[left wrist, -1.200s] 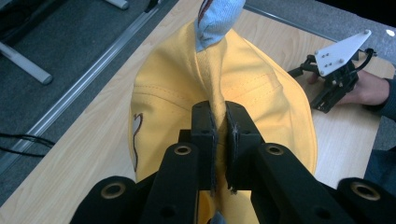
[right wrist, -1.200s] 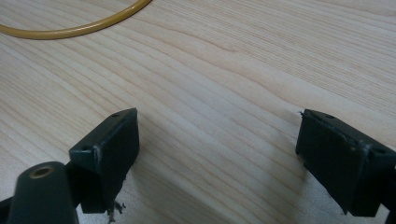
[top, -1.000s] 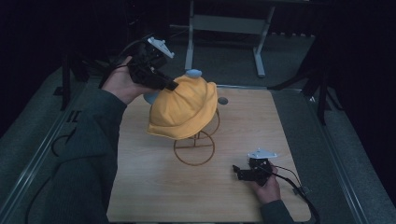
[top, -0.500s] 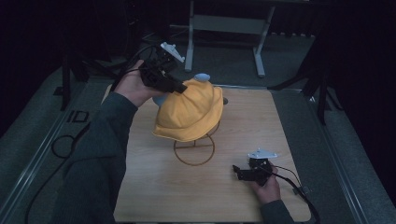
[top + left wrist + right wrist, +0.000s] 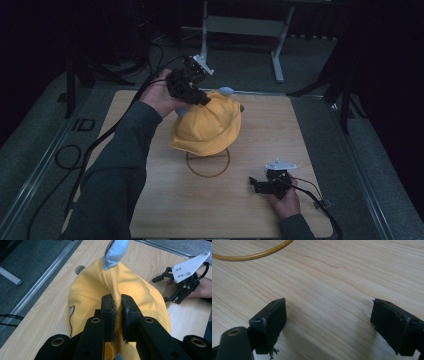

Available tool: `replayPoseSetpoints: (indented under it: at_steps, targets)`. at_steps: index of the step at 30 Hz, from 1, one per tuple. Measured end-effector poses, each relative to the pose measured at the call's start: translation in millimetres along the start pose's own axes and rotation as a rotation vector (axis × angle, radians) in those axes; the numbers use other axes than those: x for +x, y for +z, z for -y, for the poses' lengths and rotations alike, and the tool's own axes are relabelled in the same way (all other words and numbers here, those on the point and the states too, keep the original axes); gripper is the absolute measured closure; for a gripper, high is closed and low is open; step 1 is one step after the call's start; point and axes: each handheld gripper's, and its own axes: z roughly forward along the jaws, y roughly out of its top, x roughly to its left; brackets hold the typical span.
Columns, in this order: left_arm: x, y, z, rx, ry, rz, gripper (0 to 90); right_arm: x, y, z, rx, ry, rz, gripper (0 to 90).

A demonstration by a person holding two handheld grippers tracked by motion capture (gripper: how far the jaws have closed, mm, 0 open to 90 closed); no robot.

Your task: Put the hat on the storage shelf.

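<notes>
Hat (image 5: pixel 130 295) fabric pinched between left tongs (image 5: pixel 117 307).

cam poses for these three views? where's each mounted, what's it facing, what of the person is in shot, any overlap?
High view: above the person's side, looking forward and down on the table; both forearms, left gripper and right gripper show.
Left gripper view: on the left gripper, looking along jaws pinching the yellow hat; the right gripper lies beyond.
Right gripper view: on the right gripper, facing bare table, jaws apart.
Shared: the gold ring.
</notes>
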Motion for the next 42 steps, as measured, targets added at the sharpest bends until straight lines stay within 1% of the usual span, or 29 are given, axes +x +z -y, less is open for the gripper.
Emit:
replayPoseSetpoints:
  at_steps: [1,3,4,5,8,9,11,13,15,21,23,25,26,27,28,29,31,33,35,42]
  targets:
    - [-0.8,2.1,-1.1,0.004,0.006,-0.006,81.1,0.0,0.0,0.0,0.000,0.000,0.000,13.2]
    - [-0.8,2.1,-1.1,0.004,0.006,-0.006,80.7,0.0,0.0,0.0,0.000,0.000,0.000,13.2]
    - [-2.5,6.6,-3.2,0.012,0.014,-0.013,79.0,0.0,0.0,0.0,0.000,0.000,0.000,13.2]
    - [-3.0,10.5,-4.5,0.005,0.011,-0.005,78.0,0.0,0.0,0.0,0.000,0.000,0.000,13.2]
    - [-4.4,15.3,-5.2,0.001,0.012,-0.002,72.4,0.1,0.0,0.0,0.000,0.001,0.000,13.2]
    - [-5.7,18.3,-5.3,0.003,0.018,-0.007,72.4,0.0,0.0,0.0,0.000,0.001,0.000,13.2]
    - [-7.7,24.1,-5.5,0.015,0.028,-0.008,69.6,0.0,0.0,0.0,0.000,0.000,0.000,13.2]
    - [-9.2,29.0,-5.7,0.022,0.030,-0.004,69.0,-0.1,-0.1,0.0,0.000,-0.002,-0.001,13.2]
    - [-10.8,32.3,-6.4,0.029,0.038,-0.013,69.2,-0.2,-0.1,0.1,0.000,-0.003,-0.001,13.2]
    - [-10.9,35.9,-6.2,0.033,0.031,-0.024,69.7,-0.3,-0.1,0.1,0.000,-0.004,-0.002,13.2]
    - [-11.0,35.2,-6.1,0.031,0.031,-0.021,68.2,-0.3,-0.1,0.1,0.000,-0.004,-0.002,13.2]
    - [-9.9,34.4,-5.8,0.031,0.020,-0.002,60.3,-0.3,-0.1,0.1,0.000,-0.004,-0.002,13.2]
    - [-8.8,33.5,-5.7,0.034,0.008,0.003,55.4,-0.3,-0.1,0.1,0.000,-0.004,-0.002,13.2]
    - [-7.2,32.4,-4.8,0.032,-0.016,0.012,51.0,-0.3,-0.1,0.1,0.000,-0.004,-0.002,13.1]
    - [-5.8,31.5,-4.1,0.029,-0.025,0.018,47.9,-0.3,-0.1,0.1,0.000,-0.004,-0.002,13.1]
    - [-4.6,29.7,-2.8,0.024,-0.034,0.015,45.9,-0.3,-0.1,0.1,0.001,-0.004,-0.002,13.1]
    - [-4.0,25.7,0.5,0.009,-0.030,-0.021,40.7,-0.3,-0.1,0.1,0.000,-0.004,-0.002,13.2]
    - [-2.3,21.5,3.7,-0.007,-0.047,-0.023,37.6,-0.3,-0.1,0.1,0.001,-0.004,-0.002,13.1]
    - [-0.7,16.7,6.6,-0.015,-0.053,-0.034,35.0,-0.3,-0.1,0.1,0.000,-0.004,-0.002,13.1]
    - [5.2,0.9,20.7,-0.061,-0.083,-0.045,30.3,-0.2,-0.2,0.0,0.001,-0.002,-0.002,13.1]
